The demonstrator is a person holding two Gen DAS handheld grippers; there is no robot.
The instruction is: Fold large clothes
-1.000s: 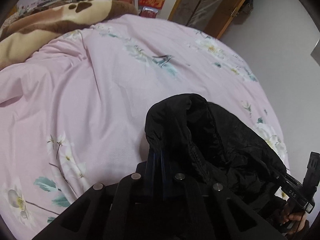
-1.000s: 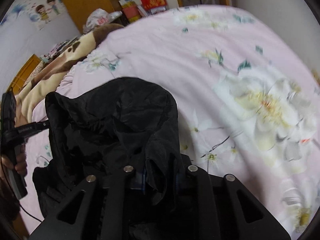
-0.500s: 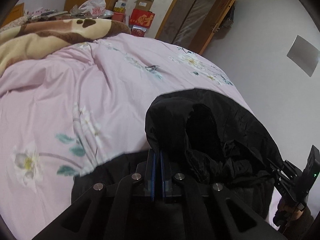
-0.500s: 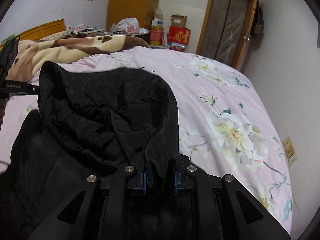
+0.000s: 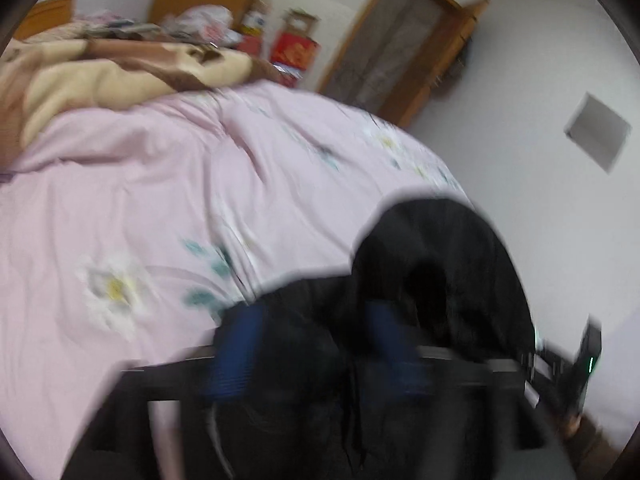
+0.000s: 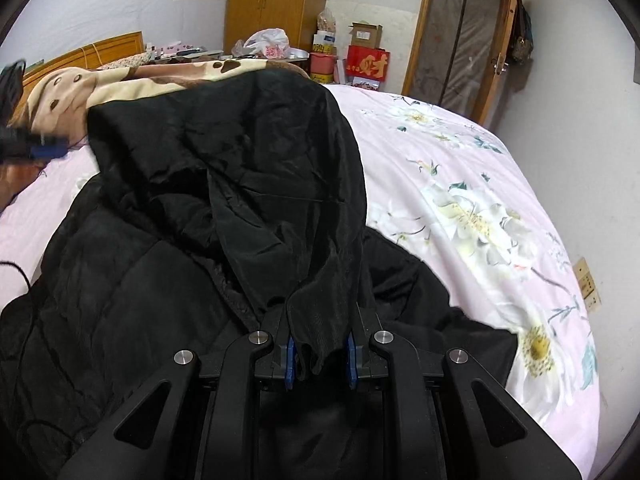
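A large black padded jacket (image 6: pixel 168 264) lies on the pink floral bed, its hood (image 6: pixel 256 152) lifted up. My right gripper (image 6: pixel 319 356) is shut on the hood's edge, fabric bunched between the blue pads. In the blurred left wrist view the jacket (image 5: pixel 440 256) hangs in front of my left gripper (image 5: pixel 312 344), whose blue pads (image 5: pixel 236 344) stand wide apart, open, with black fabric loose between them. The left gripper also shows at the left edge of the right wrist view (image 6: pixel 36 148), and the right gripper at the right of the left wrist view (image 5: pixel 560 364).
The pink floral bedspread (image 6: pixel 480 208) covers the bed. A brown and cream blanket (image 5: pixel 100 80) is piled at the headboard end. Boxes and bags (image 6: pixel 360 60) stand by a wooden door (image 6: pixel 460 36). A white wall (image 5: pixel 540 120) runs along the bed's right side.
My left gripper has opened and let go of the jacket's hood while moving fast. My right gripper has kept its hold and lifted the hood higher, with more of the jacket spread below.
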